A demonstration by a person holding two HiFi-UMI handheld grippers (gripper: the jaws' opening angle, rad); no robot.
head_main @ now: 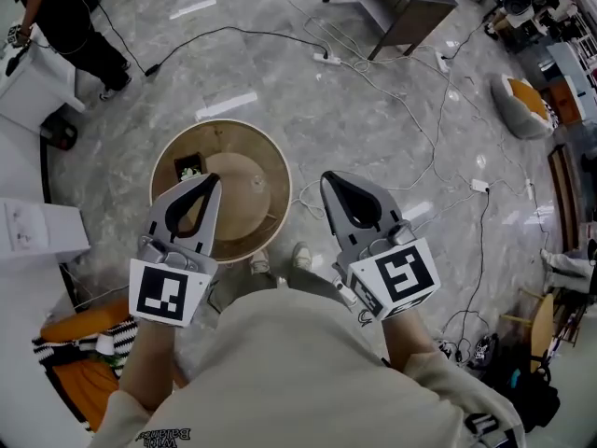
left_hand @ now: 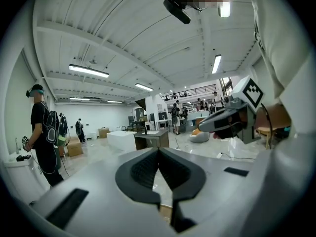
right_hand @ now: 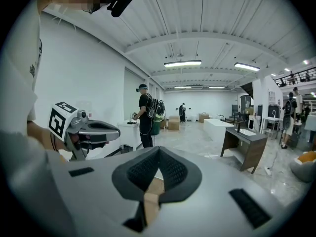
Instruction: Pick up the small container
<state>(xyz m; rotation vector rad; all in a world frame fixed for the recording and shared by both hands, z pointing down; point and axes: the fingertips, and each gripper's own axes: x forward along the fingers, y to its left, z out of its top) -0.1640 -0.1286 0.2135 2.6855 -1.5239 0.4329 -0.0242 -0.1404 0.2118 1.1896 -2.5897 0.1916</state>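
The small container (head_main: 189, 167) is a dark square box on the left part of a round wooden table (head_main: 266, 161) below me. My left gripper (head_main: 212, 180) hovers over the table just right of the container, jaws shut and empty. My right gripper (head_main: 327, 179) is beside the table's right edge over the floor, also shut with nothing in it. In the left gripper view the pads meet at the tips of the left gripper (left_hand: 158, 150), and the right gripper (left_hand: 223, 123) shows to the right. The right gripper view shows the right gripper (right_hand: 158, 149) with its pads together and the left gripper (right_hand: 96, 131) at the left.
A person in black (head_main: 70, 12) stands at the top left by a white counter (head_main: 33, 82). Cables and a power strip (head_main: 327, 59) cross the marble floor. A dark desk (head_main: 403, 3) is at the back, a beanbag (head_main: 522, 107) to the right, a white box (head_main: 37, 231) to the left.
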